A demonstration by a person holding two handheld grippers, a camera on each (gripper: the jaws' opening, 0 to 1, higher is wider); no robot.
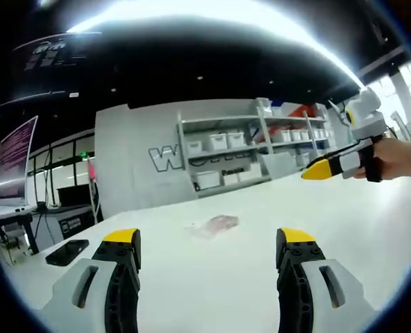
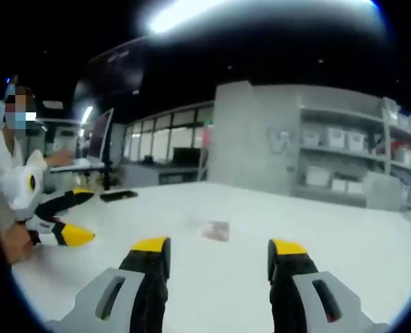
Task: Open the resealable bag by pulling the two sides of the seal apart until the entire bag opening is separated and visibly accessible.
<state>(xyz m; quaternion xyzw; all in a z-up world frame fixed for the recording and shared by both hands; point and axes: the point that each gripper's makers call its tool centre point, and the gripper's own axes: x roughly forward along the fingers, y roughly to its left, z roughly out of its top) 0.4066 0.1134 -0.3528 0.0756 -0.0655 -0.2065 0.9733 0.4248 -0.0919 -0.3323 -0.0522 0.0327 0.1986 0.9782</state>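
A small clear resealable bag (image 1: 216, 224) (image 2: 214, 229) with something pinkish inside lies flat on the white table (image 1: 212, 291), apart from both grippers. My left gripper (image 1: 209, 239) hovers just short of it, jaws wide open and empty. From the other side my right gripper (image 2: 218, 246) faces the same bag, also open with nothing between its yellow-tipped fingers (image 2: 150, 244). In the left gripper view the right gripper (image 1: 321, 170) comes in from the right above the table, held by a hand (image 1: 396, 158). The left gripper (image 2: 80, 214) shows at the left of the right gripper view.
A dark phone (image 1: 66, 251) (image 2: 119, 195) lies near the table's far-left edge. Grey shelving (image 1: 254, 149) with white bins lines the back wall. A monitor (image 1: 14, 163) stands on a desk at the left. A person (image 2: 7, 173) in white is at the left.
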